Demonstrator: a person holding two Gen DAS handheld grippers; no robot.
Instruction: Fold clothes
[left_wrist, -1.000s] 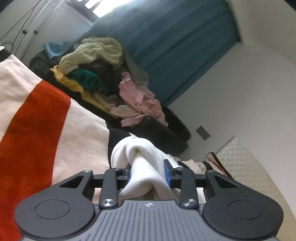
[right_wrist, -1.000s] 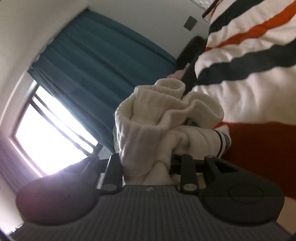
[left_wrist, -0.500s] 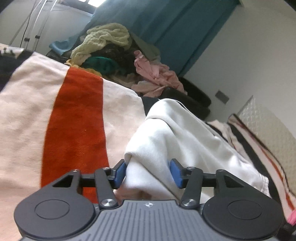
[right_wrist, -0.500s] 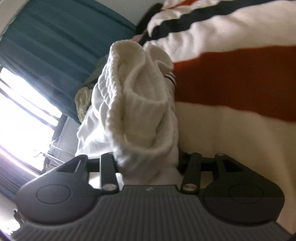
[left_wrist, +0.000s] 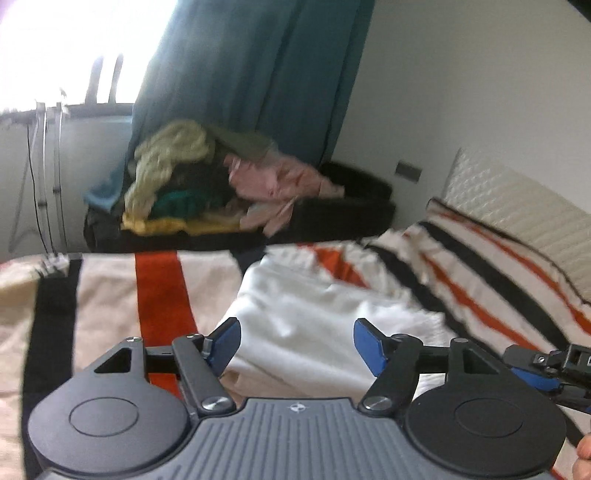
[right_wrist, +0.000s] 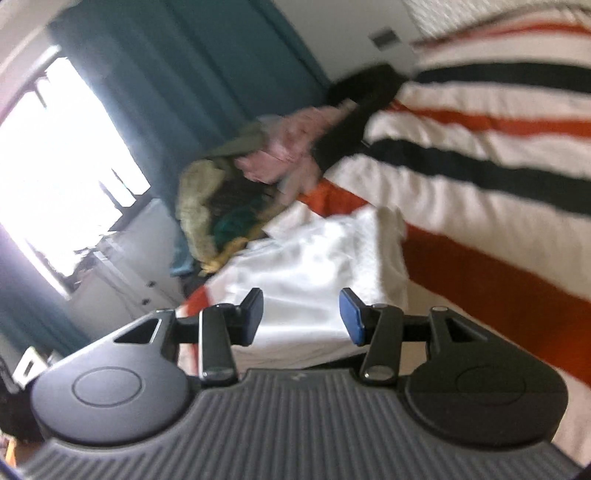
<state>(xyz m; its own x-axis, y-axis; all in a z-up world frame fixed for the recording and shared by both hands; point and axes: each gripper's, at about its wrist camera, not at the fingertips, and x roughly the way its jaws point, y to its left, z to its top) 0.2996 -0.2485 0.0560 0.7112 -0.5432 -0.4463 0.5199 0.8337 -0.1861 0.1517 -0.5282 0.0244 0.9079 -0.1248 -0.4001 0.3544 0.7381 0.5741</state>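
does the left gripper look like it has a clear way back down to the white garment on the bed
Probably yes. The left gripper has its jaws open and empty, and the white garment lies flat on the striped blanket just ahead, with nothing between them.

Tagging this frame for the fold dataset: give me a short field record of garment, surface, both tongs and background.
garment: white garment, lying loose on the bed, in neither tongs
surface: striped blanket, cream, orange and black
left tongs: open, jaws just widened, nothing between the pads
right tongs: open, nothing gripped
background: clothes pile in front of a teal curtain
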